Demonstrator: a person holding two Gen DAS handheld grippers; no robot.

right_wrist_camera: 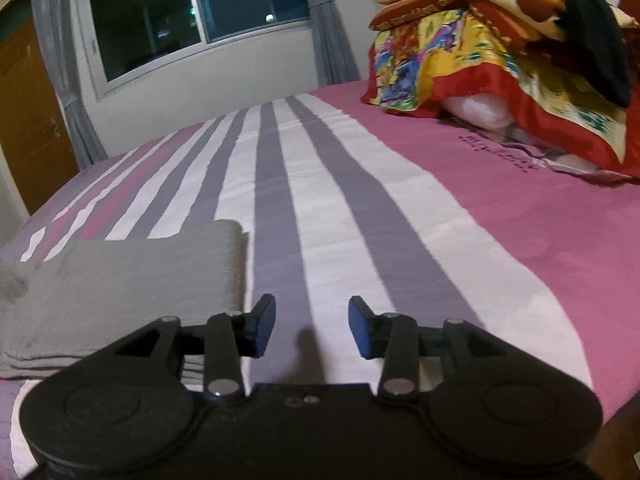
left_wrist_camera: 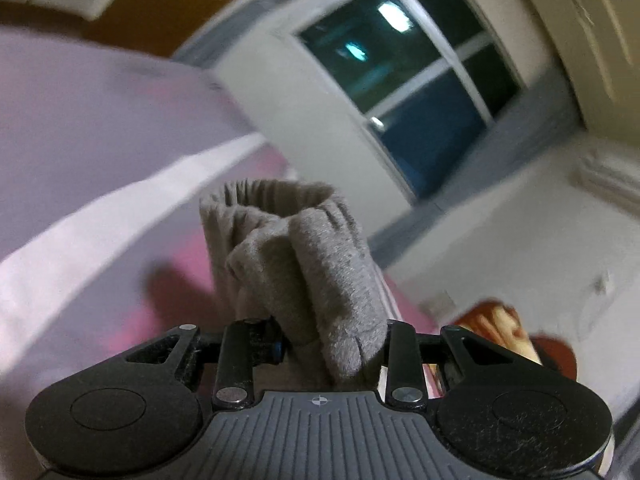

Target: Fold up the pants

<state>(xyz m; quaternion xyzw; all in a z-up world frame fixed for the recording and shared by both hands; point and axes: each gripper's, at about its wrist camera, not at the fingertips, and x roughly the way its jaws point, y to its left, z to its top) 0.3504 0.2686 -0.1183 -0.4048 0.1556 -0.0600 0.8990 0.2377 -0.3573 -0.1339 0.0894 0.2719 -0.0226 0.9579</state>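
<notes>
At frame centre the left gripper (left_wrist_camera: 332, 344) pinches a bunched fold of the grey pants (right_wrist_camera: 120, 288) lying lower left on the striped bed (right_wrist_camera: 360, 208), while the right gripper (right_wrist_camera: 312, 330), spread empty, should likely steady the cloth.

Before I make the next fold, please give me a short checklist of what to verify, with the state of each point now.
1. Left gripper holds the grey pants: ok, fabric is bunched between its jaws.
2. Right gripper is free: ok, jaws open, nothing between them.
3. Folded grey cloth lies flat on the bed: ok.
4. Landing area ahead of the right gripper: ok, only striped sheet.
5. Colourful bedding pile stays apart: ok, far corner.
6. Pants hanging evenly: cannot tell.
</notes>
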